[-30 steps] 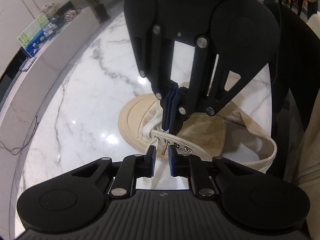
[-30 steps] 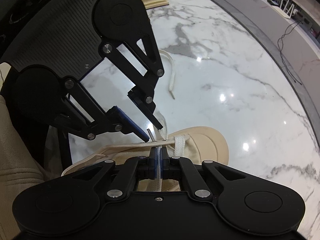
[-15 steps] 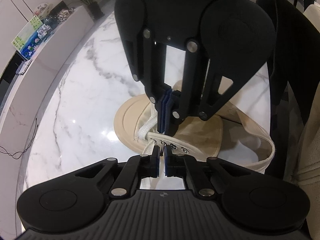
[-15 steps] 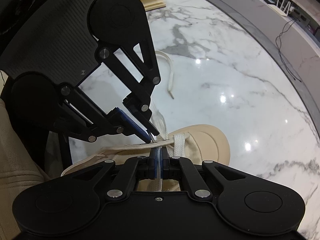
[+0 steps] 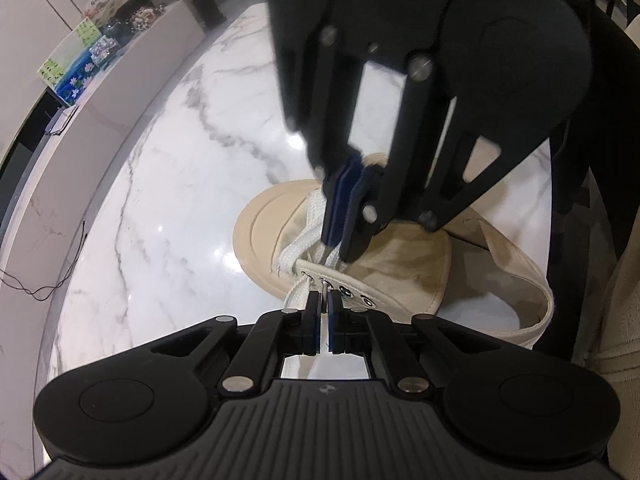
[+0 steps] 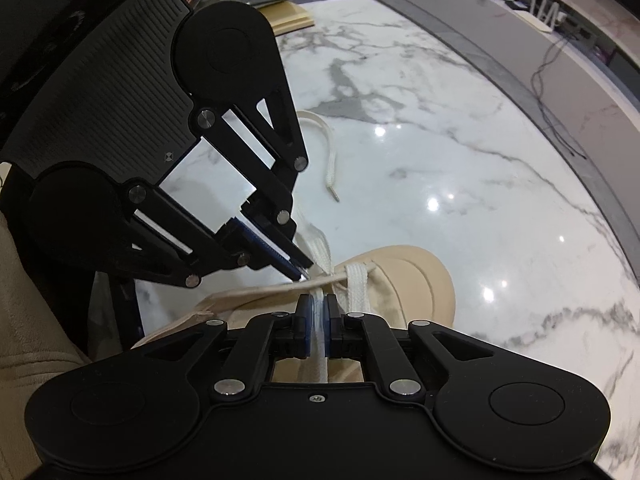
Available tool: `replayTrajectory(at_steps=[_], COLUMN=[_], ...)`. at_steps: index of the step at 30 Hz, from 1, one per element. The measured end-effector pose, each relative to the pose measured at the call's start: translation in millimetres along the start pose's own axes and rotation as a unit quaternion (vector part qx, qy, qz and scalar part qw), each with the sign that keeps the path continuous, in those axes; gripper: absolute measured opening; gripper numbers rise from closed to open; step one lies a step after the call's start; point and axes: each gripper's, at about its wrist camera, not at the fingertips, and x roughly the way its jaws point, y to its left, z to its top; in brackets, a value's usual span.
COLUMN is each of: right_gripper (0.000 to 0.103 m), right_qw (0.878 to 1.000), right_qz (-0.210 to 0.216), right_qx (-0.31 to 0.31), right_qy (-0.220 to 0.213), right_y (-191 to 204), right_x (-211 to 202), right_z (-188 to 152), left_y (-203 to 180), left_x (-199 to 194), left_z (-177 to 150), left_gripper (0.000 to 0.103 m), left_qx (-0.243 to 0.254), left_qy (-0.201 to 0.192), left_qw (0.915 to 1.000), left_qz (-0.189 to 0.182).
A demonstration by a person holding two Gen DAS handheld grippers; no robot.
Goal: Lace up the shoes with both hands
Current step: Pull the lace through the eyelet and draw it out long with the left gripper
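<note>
The beige canvas low-top shoe [image 5: 360, 248] is pointed toe-away, its white flat lace [image 6: 320, 320] between the opening right gripper [image 6: 319, 320], its metal aglet pinched by the left gripper [image 5: 324, 312].

- Bright, even indoor light from overhead
- Small round glare spots dot the glossy marble table [image 6: 460, 184]
- Fisheye bending curves the edges, corners go black
- The right gripper [image 5: 344, 236] is motion-blurred in the left view; its upper part is darkest
</note>
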Motion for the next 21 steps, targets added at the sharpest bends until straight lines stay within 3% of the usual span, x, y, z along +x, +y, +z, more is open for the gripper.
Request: replayTrajectory(at_steps=[4, 11, 21], right_gripper=[0.019, 0.019, 0.019], right_qw=[0.999, 0.995, 0.989], right_qz=[-0.015, -0.029, -0.058], right_qx=[0.024, 0.076, 0.124], right_qy=[-0.028, -0.065, -0.057], right_y=[6.8, 15.8, 22.5], right_x=[-13.2, -32.1, -38.1], right_z=[-8.7, -23.0, -37.0], left_y=[0.7, 3.5, -4.5], left_x=[-3.6, -9.0, -25.3], left_z=[0.4, 1.0, -12.8], left_gripper=[0.002, 0.002, 0.002], left_qx=[-0.005, -0.020, -0.034], left_qy=[0.004, 0.012, 0.018], left_qw=[1.0000, 0.9995, 0.9982], left_qz=[0.007, 0.021, 0.046])
